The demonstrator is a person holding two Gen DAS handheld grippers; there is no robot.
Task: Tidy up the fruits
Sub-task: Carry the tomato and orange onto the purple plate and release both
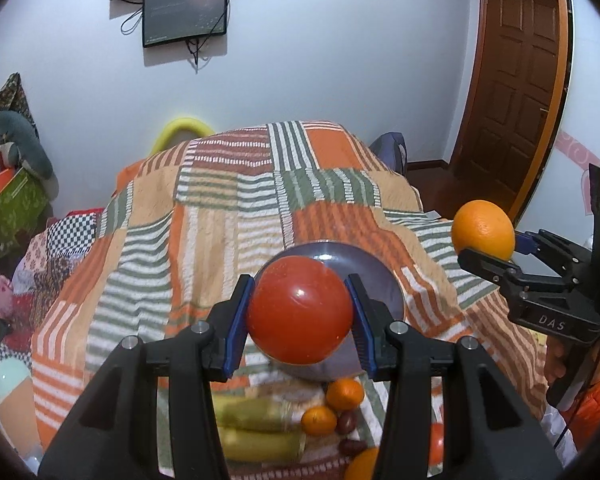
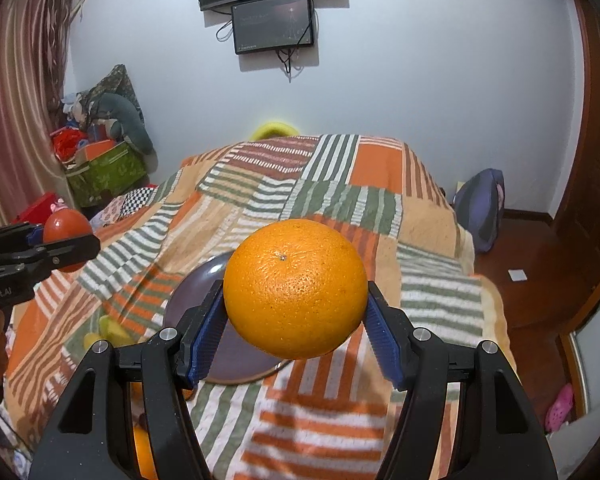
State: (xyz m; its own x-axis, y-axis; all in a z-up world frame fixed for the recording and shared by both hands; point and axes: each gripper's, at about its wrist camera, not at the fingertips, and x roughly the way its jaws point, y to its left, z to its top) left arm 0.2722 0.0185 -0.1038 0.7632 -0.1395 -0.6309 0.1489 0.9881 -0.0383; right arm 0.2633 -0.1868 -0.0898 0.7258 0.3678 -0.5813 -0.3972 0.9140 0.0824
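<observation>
My left gripper (image 1: 299, 316) is shut on a red tomato (image 1: 299, 312) and holds it above a grey-purple plate (image 1: 376, 276) on the bed. My right gripper (image 2: 296, 320) is shut on a large orange (image 2: 296, 288), held above the same plate (image 2: 196, 288). The right gripper with the orange (image 1: 483, 230) shows at the right of the left wrist view. The left gripper with the tomato (image 2: 66, 234) shows at the left of the right wrist view. Below the left gripper lie bananas (image 1: 256, 428), small oranges (image 1: 344, 394) and dark red fruits (image 1: 346, 422).
The bed has a striped patchwork blanket (image 1: 220, 220). A green box of clutter (image 2: 108, 168) stands at the left by the curtain. A backpack (image 2: 480, 208) sits on the floor to the right, near a brown door (image 1: 512, 80). Two screens (image 2: 272, 24) hang on the far wall.
</observation>
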